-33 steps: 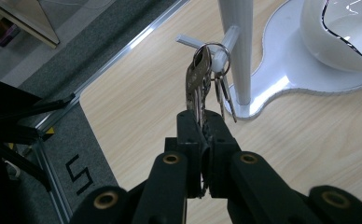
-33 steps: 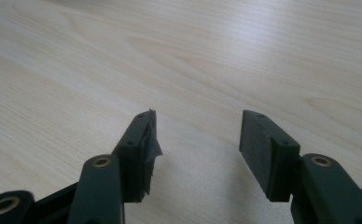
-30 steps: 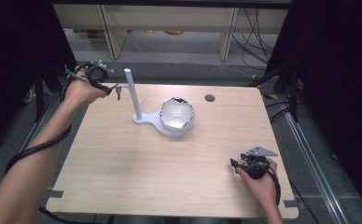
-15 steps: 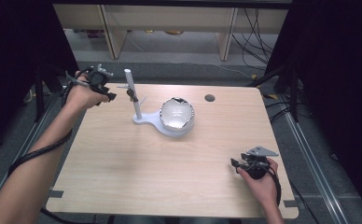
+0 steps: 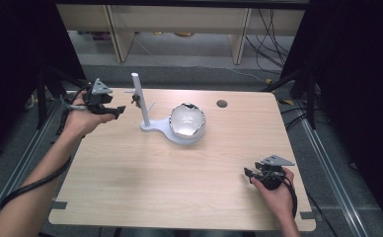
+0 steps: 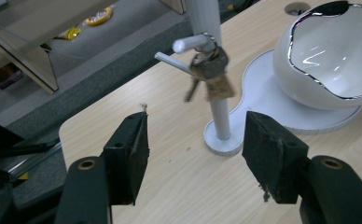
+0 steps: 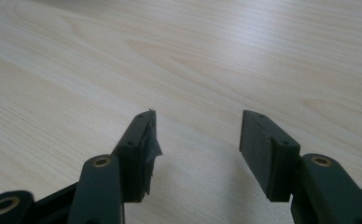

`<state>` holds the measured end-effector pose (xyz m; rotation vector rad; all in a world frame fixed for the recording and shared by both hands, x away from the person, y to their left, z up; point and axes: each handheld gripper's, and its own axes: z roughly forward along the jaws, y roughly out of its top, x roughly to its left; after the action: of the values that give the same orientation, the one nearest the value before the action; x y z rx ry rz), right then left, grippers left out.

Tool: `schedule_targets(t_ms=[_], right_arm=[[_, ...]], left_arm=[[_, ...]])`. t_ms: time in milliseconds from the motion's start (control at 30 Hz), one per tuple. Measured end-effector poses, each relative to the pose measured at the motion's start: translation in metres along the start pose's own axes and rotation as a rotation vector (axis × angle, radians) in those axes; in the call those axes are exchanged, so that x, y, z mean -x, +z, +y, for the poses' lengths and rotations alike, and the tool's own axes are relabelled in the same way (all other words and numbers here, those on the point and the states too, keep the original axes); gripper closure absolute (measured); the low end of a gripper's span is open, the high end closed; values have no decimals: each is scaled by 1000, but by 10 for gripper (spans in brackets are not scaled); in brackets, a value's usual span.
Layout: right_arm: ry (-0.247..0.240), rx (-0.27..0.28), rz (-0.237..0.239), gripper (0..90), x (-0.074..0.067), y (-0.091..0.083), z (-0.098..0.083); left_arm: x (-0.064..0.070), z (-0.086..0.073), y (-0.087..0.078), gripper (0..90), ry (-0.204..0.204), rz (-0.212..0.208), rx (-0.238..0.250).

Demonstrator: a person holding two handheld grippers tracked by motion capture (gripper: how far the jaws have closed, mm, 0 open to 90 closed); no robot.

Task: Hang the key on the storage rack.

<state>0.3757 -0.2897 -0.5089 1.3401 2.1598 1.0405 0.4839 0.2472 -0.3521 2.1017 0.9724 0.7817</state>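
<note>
A white stand (image 5: 141, 101) with an upright post and side pegs rises at the table's back middle. A bunch of keys (image 6: 209, 72) with a cork tag hangs from one peg (image 6: 191, 44). A shiny white bowl (image 5: 187, 121) rests on the stand's base. My left gripper (image 5: 118, 109) hovers just left of the post; its jaws have just been opening and stand open with nothing between them (image 6: 195, 142). My right gripper (image 5: 248, 173) rests open near the front right of the table, nothing between its pads (image 7: 198, 140).
The wooden table (image 5: 145, 182) has a round cable hole (image 5: 222, 103) at the back right. Shelving legs and cables stand on the floor beyond the far edge. Metal rails run along both sides of the table.
My left gripper has moved right and down toward the stand's post, and its jaws have gone from shut to open. The right gripper has stayed put.
</note>
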Motion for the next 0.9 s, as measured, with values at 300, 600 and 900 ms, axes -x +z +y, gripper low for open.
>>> schedule_targets(t_ms=[300, 600, 900], right_arm=[[7, 19, -24, 472, -3, 0, -1], [13, 46, -21, 475, -2, -2, -2], [12, 52, -9, 473, -3, 1, -4]], left_arm=[[26, -45, -2, 395, -76, -6, 183], [73, -125, 8, 396, -201, -19, 309], [102, -168, 12, 387, -260, 11, 362]])
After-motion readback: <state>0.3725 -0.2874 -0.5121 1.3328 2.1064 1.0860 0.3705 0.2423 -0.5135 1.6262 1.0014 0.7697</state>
